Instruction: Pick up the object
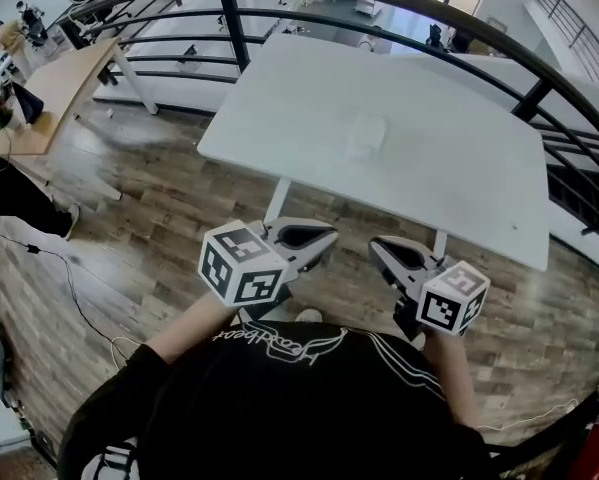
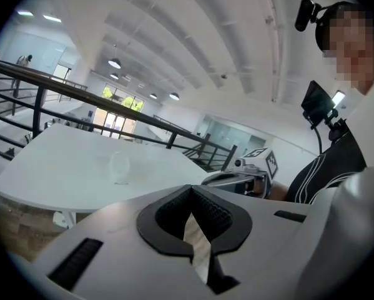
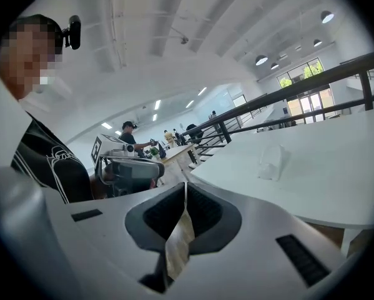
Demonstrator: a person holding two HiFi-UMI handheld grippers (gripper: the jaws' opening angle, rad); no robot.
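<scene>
Zero steps done: clear object [image 1: 366,133] sits untouched mid-tabletop [image 1: 279,98], well apart from both tools. Left tool [image 2: 190,191] and right tool [image 3: 184,189] are each pressed together, empty, near the person's chest. Approach, opening, grasp and lift are all left.

I held two grippers, the left gripper [image 1: 312,236] and the right gripper [image 1: 382,252]. They bore two cubes: a left cube [image 1: 241,264] and a right cube [image 1: 453,297]. I counted one white table [image 1: 449,168] with one clear object [image 1: 366,133] on it, one wooden table [image 1: 74,78], and one railing [image 1: 232,23].
</scene>
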